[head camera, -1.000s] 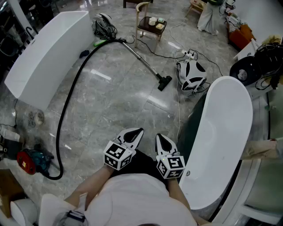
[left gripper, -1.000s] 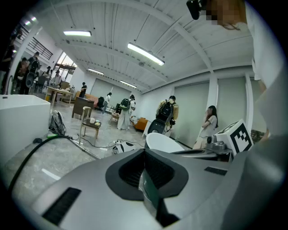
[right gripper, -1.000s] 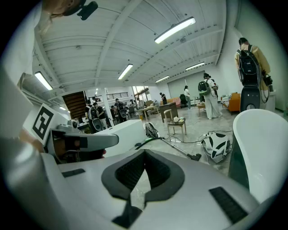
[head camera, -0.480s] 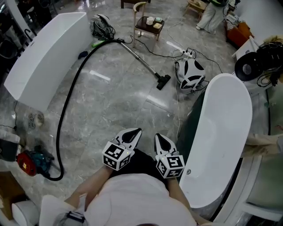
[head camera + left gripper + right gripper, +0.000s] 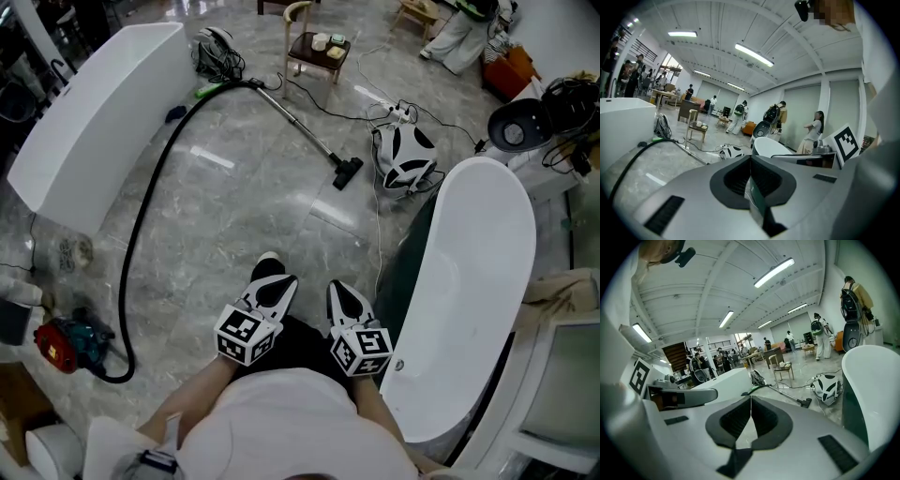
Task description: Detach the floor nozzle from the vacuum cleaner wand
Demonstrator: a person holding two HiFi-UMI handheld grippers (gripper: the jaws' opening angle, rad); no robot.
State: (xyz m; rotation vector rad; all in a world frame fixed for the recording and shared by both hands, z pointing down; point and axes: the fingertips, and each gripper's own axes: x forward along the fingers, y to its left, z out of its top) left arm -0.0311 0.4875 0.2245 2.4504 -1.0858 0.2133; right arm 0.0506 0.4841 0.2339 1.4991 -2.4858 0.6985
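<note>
With left gripper (image 5: 279,284) and right gripper (image 5: 340,295) clenched empty, step to the far floor nozzle (image 5: 349,174) (attached to the wand (image 5: 300,127)), opening their fingers (image 5: 267,293) first

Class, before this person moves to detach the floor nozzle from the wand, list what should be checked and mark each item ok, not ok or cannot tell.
1. Left gripper empty: ok, jaws together on nothing.
2. Right gripper empty: ok, jaws together on nothing.
3. Jaws opened for a grasp: not ok, both shut.
4. Floor nozzle in sight: ok, on the floor at the end of the wand.
5. Nozzle near the grippers: not ok, it lies well across the floor.
6. How the joint releases: cannot tell, too small here.
</note>
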